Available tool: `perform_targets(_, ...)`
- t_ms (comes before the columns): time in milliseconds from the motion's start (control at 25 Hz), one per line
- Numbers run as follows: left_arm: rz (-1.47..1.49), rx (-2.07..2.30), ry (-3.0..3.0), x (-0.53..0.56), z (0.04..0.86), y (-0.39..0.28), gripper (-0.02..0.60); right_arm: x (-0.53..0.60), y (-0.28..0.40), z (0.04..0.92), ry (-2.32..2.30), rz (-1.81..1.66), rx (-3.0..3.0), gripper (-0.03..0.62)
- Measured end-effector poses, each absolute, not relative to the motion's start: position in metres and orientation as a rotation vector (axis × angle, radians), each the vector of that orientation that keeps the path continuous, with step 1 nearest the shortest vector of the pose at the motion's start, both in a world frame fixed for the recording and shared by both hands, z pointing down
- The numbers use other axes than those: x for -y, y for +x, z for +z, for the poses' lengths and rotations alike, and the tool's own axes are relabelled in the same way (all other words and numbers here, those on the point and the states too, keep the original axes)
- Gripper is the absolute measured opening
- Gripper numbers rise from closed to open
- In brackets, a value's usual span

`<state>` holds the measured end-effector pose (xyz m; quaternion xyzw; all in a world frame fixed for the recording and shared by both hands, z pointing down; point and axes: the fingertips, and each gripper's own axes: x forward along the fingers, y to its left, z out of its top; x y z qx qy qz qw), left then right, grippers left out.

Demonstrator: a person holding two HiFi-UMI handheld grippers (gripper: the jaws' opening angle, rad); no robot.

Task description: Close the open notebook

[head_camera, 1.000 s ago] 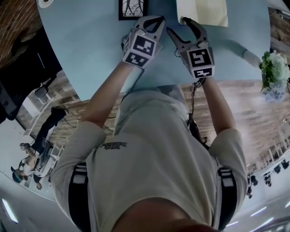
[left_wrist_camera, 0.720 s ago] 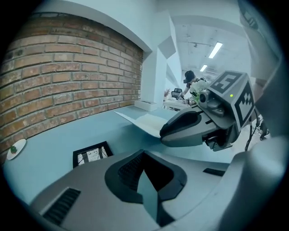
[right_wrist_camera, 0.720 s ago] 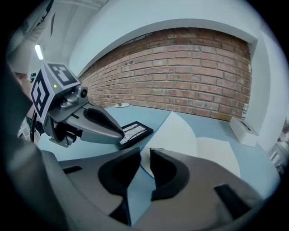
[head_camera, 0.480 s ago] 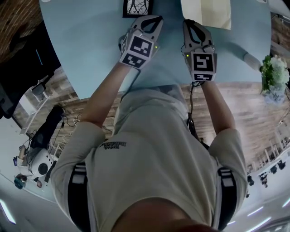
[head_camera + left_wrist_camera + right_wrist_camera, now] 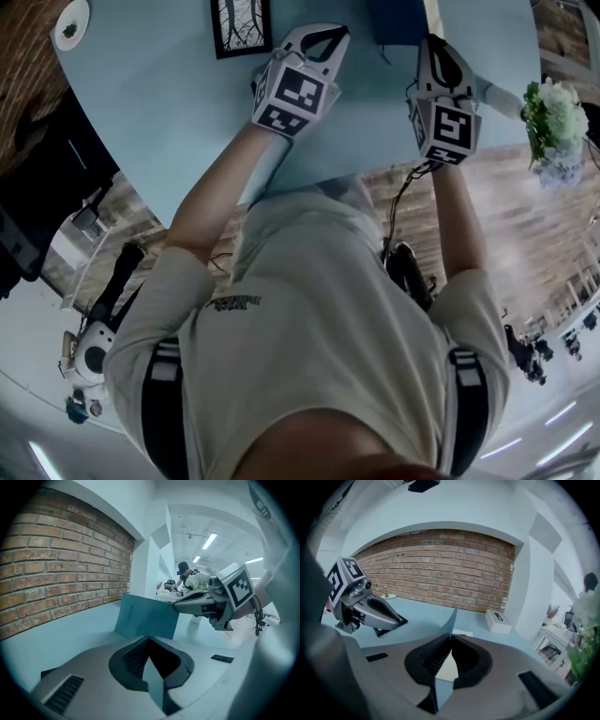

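The notebook lies at the far side of the pale blue table point(image 5: 169, 103). Its dark blue cover point(image 5: 394, 23) stands raised off the cream page point(image 5: 430, 11). My right gripper point(image 5: 434, 45) is shut on the cover's edge. From the left gripper view the cover point(image 5: 145, 616) shows as an upright blue sheet with the right gripper point(image 5: 180, 605) pinching its corner. The right gripper view shows the cover point(image 5: 453, 619) edge-on between the right gripper's point(image 5: 450, 638) jaws, the cream page point(image 5: 446, 671) below. My left gripper point(image 5: 330, 34) hovers to the left, shut and holding nothing.
A black-framed picture point(image 5: 242, 23) lies left of the notebook. A small plate point(image 5: 70, 23) sits at the far left edge. A white box point(image 5: 499, 620) rests by the brick wall. White flowers point(image 5: 553, 117) stand off the table's right side.
The right gripper's jaws went from open to shut on the notebook's cover, then moved right and lifted it upright. The left gripper shifted slightly.
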<state>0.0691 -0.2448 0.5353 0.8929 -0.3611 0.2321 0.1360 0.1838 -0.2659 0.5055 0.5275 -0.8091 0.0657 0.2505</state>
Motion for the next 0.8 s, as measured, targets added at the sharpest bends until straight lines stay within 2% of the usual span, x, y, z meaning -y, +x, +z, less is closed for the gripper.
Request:
perform_targets(320,0.731,0.928,2.578,0.248,0.573,0.11,0.008,0.288,0.247,0.557,1.538,0.302,2.101,0.038)
perform_targets(600,0.768,0.88,2.532,0.249,0.604,0.125,0.008,0.297,0.263,0.606,1.52,0.404,2.036,0.052)
perform_targets(800,0.783,0.878,2.538,0.247,0.602,0.129,0.008,0.3,0.265,0.608,1.574,0.505,2.059,0.054)
